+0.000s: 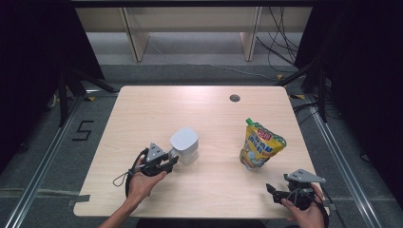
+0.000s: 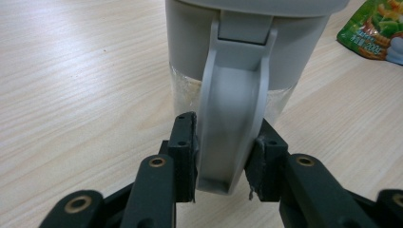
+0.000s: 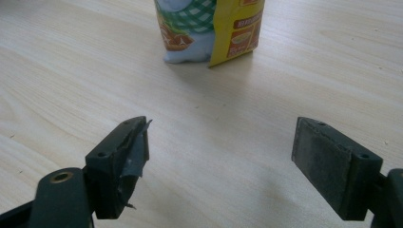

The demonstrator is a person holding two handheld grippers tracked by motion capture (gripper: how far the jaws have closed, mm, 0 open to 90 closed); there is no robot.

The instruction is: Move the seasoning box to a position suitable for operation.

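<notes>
A grey lidded jug (image 1: 184, 145) stands left of the table's middle. In the left gripper view its curved handle (image 2: 233, 95) runs down between my jaws, and both pads press on its sides. So my left gripper (image 1: 173, 159) (image 2: 222, 156) is shut on the jug's handle. A yellow and green spouted pouch (image 1: 260, 145) (image 3: 209, 28) stands upright right of centre. Near the front right edge my right gripper (image 1: 272, 190) (image 3: 221, 156) stands wide open on bare wood, short of the pouch, with nothing between its pads.
The light wooden table (image 1: 157, 109) has a round cable hole (image 1: 234, 98) near its far edge. The pouch (image 2: 375, 28) also shows beyond the jug in the left gripper view. Dark stands and cables flank the table on the floor.
</notes>
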